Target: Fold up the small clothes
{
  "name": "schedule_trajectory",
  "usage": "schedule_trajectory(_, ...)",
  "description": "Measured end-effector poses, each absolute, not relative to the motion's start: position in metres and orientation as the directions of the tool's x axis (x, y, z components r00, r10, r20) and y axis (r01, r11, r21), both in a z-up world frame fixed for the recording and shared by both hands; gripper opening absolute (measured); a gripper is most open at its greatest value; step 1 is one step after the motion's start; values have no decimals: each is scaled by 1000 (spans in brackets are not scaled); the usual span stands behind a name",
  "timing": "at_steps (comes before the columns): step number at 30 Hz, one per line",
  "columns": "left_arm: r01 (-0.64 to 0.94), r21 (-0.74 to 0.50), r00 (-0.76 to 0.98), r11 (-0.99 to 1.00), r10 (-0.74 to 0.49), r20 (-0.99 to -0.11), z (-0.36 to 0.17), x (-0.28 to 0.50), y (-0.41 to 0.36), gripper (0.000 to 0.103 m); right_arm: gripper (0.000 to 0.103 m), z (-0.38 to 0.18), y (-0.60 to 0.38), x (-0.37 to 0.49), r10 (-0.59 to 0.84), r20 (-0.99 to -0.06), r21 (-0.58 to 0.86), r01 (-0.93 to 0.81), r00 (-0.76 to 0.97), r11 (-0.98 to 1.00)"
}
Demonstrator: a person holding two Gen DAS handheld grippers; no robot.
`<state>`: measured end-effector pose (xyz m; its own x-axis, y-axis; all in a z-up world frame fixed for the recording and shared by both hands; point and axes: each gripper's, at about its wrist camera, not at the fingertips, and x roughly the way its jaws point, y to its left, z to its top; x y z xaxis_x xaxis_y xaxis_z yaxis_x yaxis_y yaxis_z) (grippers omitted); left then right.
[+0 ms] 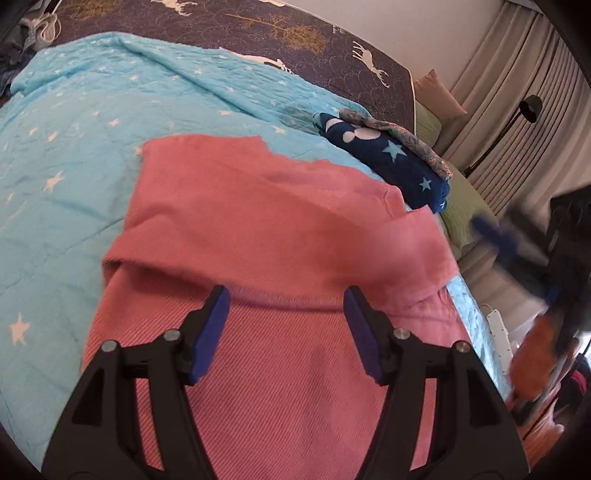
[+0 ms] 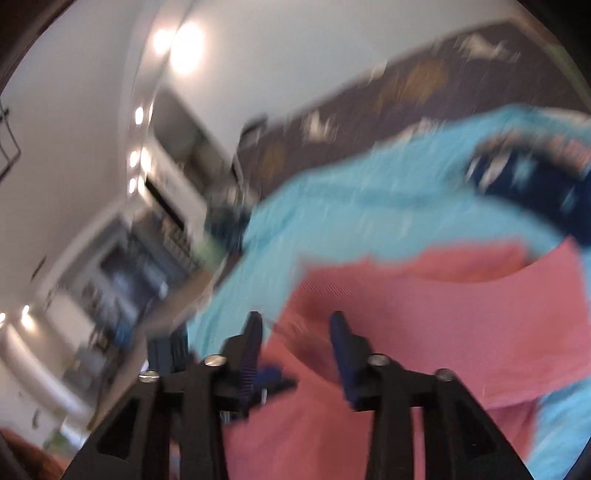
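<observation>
A pink ribbed garment (image 1: 266, 236) lies partly folded on a light blue star-print blanket (image 1: 74, 122); its far part is folded over toward me. My left gripper (image 1: 284, 306) hovers over the garment's near part, jaws wide open and empty. The right gripper appears blurred at the right edge of the left wrist view (image 1: 517, 251). In the right wrist view, blurred by motion, my right gripper (image 2: 295, 328) is open above the pink garment (image 2: 424, 314) near its left edge, holding nothing.
A folded navy star-print garment (image 1: 399, 158) with a floral piece on top lies at the blanket's far right. The bed edge (image 1: 476, 317) runs along the right, with a floor lamp (image 1: 528, 110) and curtains beyond. A dark deer-print cover (image 1: 295, 33) lies behind.
</observation>
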<state>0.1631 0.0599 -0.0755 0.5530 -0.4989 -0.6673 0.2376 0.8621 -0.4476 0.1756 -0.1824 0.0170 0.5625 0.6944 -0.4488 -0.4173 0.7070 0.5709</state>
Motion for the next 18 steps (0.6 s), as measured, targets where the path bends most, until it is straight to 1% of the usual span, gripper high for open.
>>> schedule_trajectory(3,278,-485,531,829,-554,-642,-74,160,59,65,40,-5,-184,166,654,-519,543,-378,551,750)
schedule_trajectory(8,361,-528,468,769,-639,-610,-68,171,35,66,45,-21,-240,146,502,-587,508,-194,635,839)
schedule_trajectory(11,382,-524,396,762,-646,-652,-77,189,12,66,48,-27,-270,132,408,-608,480,-95,681,872)
schedule_trajectory(13,351,-519,361,780,-624,-694,-90,206,0,66,50,-30,-286,123,363,-617,476,-36,698,879)
schedule_trajectory(16,333,-514,370,790,-611,-700,-92,219,-10,63,53,-36,-305,116,266,-649,425,50,713,904)
schedule_trajectory(18,341,-529,362,777,-628,-689,-86,224,-16,8,55,-43,-315,116,209,-675,389,100,707,916)
